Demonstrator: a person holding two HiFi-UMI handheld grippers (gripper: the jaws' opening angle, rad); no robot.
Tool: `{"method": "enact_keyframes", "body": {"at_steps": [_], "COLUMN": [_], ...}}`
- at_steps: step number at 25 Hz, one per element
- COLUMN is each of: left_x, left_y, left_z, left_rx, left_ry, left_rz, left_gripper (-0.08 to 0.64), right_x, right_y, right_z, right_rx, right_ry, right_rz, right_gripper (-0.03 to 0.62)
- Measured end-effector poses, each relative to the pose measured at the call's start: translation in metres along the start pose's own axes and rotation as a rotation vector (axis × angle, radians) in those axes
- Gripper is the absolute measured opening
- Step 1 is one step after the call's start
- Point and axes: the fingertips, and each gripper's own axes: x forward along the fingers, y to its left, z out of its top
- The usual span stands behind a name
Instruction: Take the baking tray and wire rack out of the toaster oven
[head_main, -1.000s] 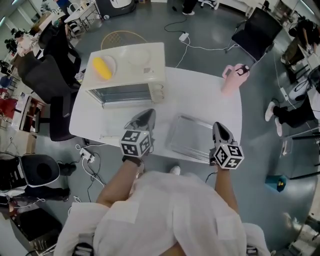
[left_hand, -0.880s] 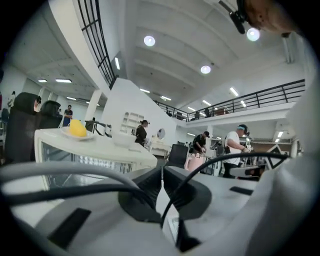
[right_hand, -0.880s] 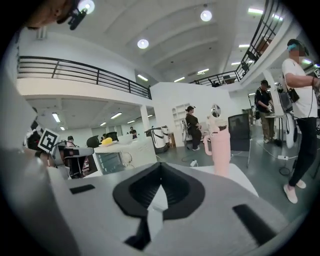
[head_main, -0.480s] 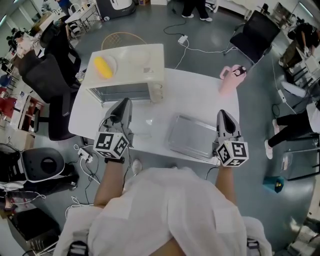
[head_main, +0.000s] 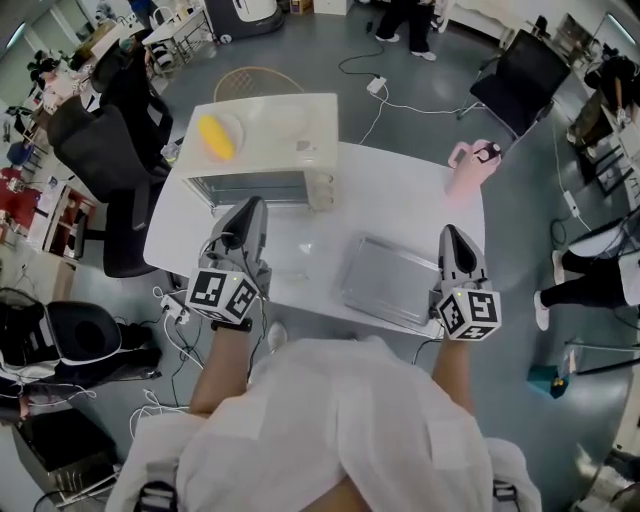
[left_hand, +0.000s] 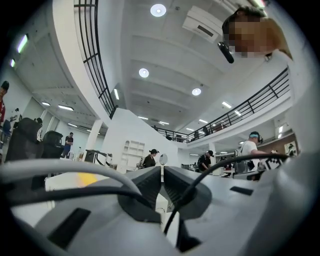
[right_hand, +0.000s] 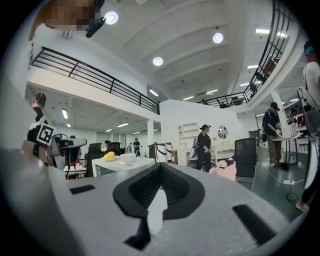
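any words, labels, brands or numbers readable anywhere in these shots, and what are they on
No words, brands or numbers can be read in any view.
Marker cube on the left gripper and the one on the right gripper: black-and-white square patterns only, no letters.
Toaster oven: any print beside its door is too small to read.

Left claw and right claw level, closed (both empty).

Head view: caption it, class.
Flat silver metal baking tray lies on the white table near the cream toaster oven.
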Motion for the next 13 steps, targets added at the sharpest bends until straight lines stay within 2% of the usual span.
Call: {"method": "enact_keyframes", "body": {"at_steps": [4, 8, 13], "left_x": [0.0027, 0.0037, 0.0008], "left_y": [-0.0069, -0.0072, -0.0068], "left_z": [0.0042, 0.0007, 0.003], "left_rx": [0.003, 0.002, 0.002], "left_ry": [0.025, 0.008, 0.007], "left_rz": [0.001, -0.013, -0.006], "left_gripper": [0.018, 0.018, 0.018], "right_x": [0.0013, 0.0031, -0.0008], "right_y": [-0.0008, -0.0016, -0.005], "right_z": [-0.0008, 0.0012, 0.0024], "right_rx": [0.005, 0.004, 0.063], "right_ry": [0.003, -0.001, -0.007], "right_rz": [-0.004, -0.001, -0.008], "right_gripper": [0.002, 0.002, 0.002]}}
